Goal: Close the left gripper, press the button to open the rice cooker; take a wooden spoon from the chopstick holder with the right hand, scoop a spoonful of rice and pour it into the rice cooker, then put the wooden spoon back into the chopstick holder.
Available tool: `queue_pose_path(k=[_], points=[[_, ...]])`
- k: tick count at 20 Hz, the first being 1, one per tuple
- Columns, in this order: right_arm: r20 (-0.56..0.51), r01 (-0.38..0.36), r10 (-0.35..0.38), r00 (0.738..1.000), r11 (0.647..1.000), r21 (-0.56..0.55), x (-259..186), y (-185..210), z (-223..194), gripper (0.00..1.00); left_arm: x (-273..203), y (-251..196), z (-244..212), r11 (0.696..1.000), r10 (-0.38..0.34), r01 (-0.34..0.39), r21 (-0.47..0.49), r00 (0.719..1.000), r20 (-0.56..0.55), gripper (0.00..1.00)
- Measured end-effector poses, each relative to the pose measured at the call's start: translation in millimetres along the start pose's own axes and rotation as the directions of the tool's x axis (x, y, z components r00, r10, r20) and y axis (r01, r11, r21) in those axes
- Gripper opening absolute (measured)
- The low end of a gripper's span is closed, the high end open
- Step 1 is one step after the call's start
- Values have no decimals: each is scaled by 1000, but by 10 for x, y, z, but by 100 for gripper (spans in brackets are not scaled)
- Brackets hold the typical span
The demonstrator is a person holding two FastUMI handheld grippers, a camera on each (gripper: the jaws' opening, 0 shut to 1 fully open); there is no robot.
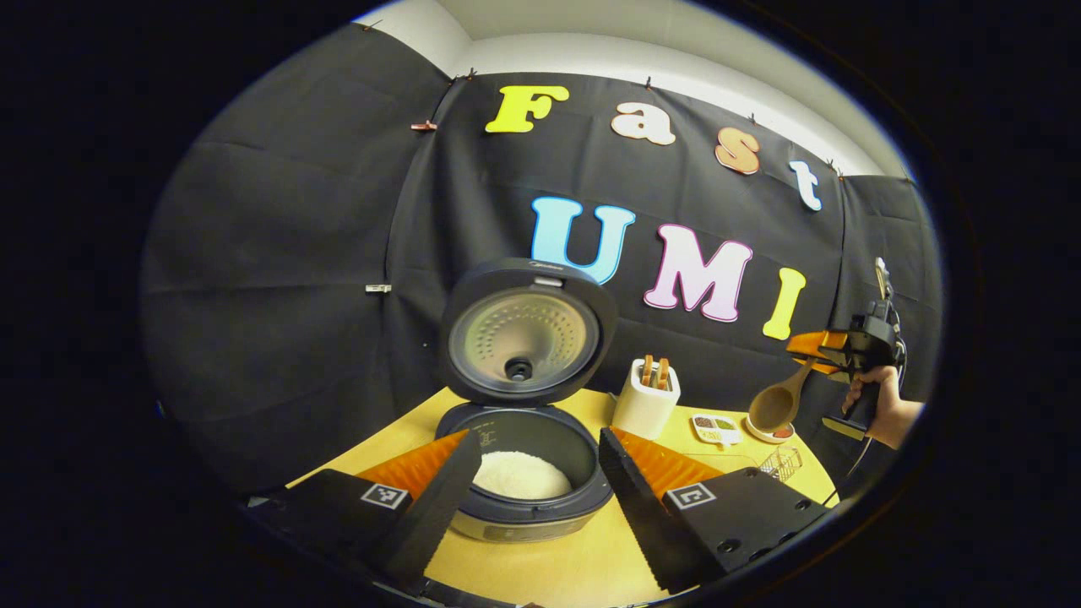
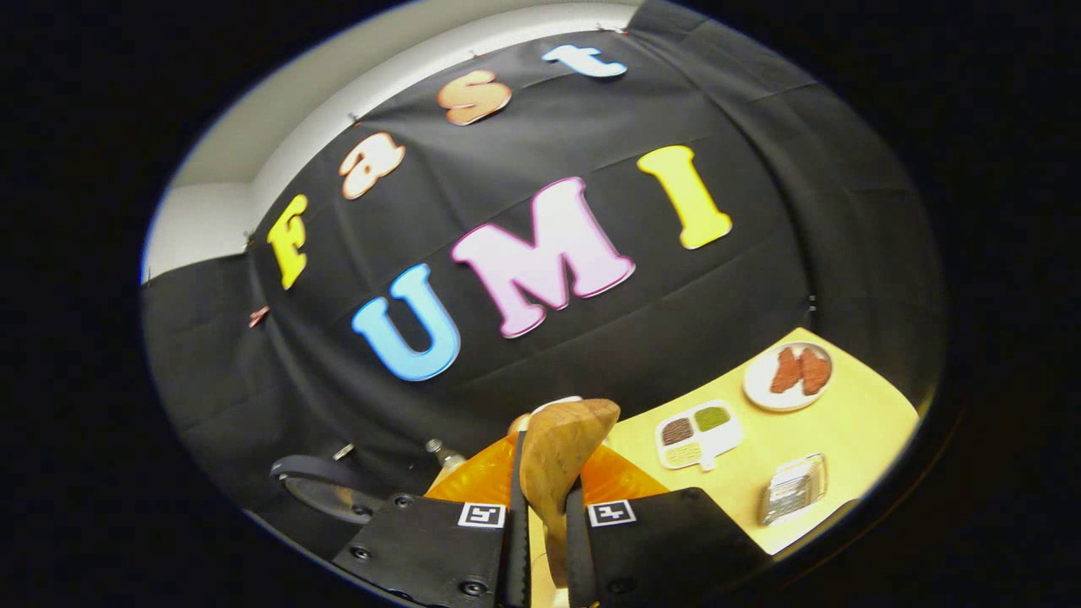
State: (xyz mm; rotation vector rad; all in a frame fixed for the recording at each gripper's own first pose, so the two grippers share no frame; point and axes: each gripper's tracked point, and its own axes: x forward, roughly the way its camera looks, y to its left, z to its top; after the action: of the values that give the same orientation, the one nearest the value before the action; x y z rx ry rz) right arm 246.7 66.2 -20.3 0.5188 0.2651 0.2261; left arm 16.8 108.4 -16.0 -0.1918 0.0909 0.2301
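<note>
No text is legible: the rice cooker (image 1: 524, 473) lid's small mark is too blurred.

- Open pot of rice cooker (image 1: 524, 473), reachable from above; raised lid (image 1: 525, 331) blocking behind.
- Chopstick holder (image 1: 646, 399) just right of cooker.
- Bare surface (image 1: 557, 566) in front.

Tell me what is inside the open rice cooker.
The rice cooker stands with its lid up; white rice lies in the inner pot. The left gripper's fingers cover part of the pot's near side, so the rest is hidden.
</note>
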Motion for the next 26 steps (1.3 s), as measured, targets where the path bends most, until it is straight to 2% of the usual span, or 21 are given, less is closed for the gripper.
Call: queue_pose_path(k=[4,8,13,17,23,26], points=[[34,141,-143,989,989,46,-23,-916,208,21,114,-212,11,999,36,-36,10,999,-22,95],[29,234,-236,971,971,54,18,-1569,182,21,115,-333,49,994,104,-102,48,994,-33,95],[18,322,-324,946,945,60,33,-2169,75,21,51,-411,-31,975,220,-221,-31,974,-44,95],[-15,365,-365,931,930,52,112,-2456,-146,21,34,-441,-75,960,272,-275,-50,960,-62,95],[-76,430,-429,900,903,6,181,-2700,-634,21,19,-361,160,940,340,-340,-22,940,-2,95],[-110,436,-432,895,900,13,258,-2670,-768,23,67,-296,317,931,361,-362,45,932,39,95]])
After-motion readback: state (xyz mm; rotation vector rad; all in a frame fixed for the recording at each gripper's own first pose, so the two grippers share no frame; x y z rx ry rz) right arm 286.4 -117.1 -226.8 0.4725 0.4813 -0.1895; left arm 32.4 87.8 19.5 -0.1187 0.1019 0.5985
